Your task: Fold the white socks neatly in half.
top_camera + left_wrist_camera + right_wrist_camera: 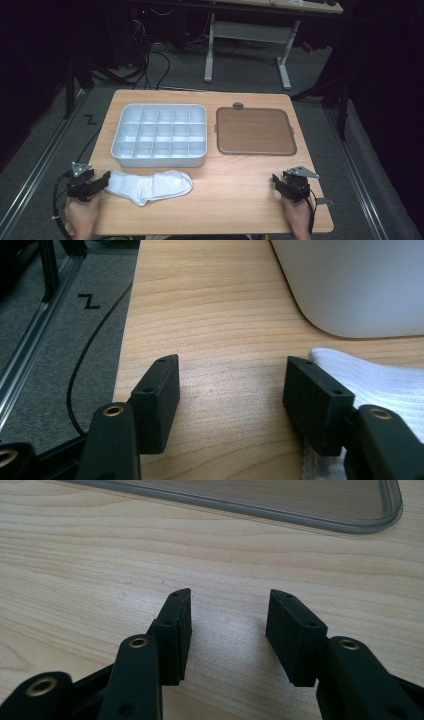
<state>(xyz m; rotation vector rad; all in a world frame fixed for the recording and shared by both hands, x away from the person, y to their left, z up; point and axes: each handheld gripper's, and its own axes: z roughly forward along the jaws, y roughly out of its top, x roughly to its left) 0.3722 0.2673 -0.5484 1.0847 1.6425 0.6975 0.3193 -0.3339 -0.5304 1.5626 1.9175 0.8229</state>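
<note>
White sock (380,385) beside spread left claw (232,390); right claw (230,625) spread over bare wood, near tray lid (300,500).

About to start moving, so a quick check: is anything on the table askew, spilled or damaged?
Nothing stands out. The white sock lies flat and a little slanted in front of the empty divided tray. The brown lid sits square beside the tray. Both tongs, left and right, are open and hold nothing.

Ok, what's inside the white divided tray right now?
The white divided tray shows bare compartments in the high view, nothing in them. The near row sits partly behind the front wall, so its floor is not fully visible. The sock lies outside it.
</note>
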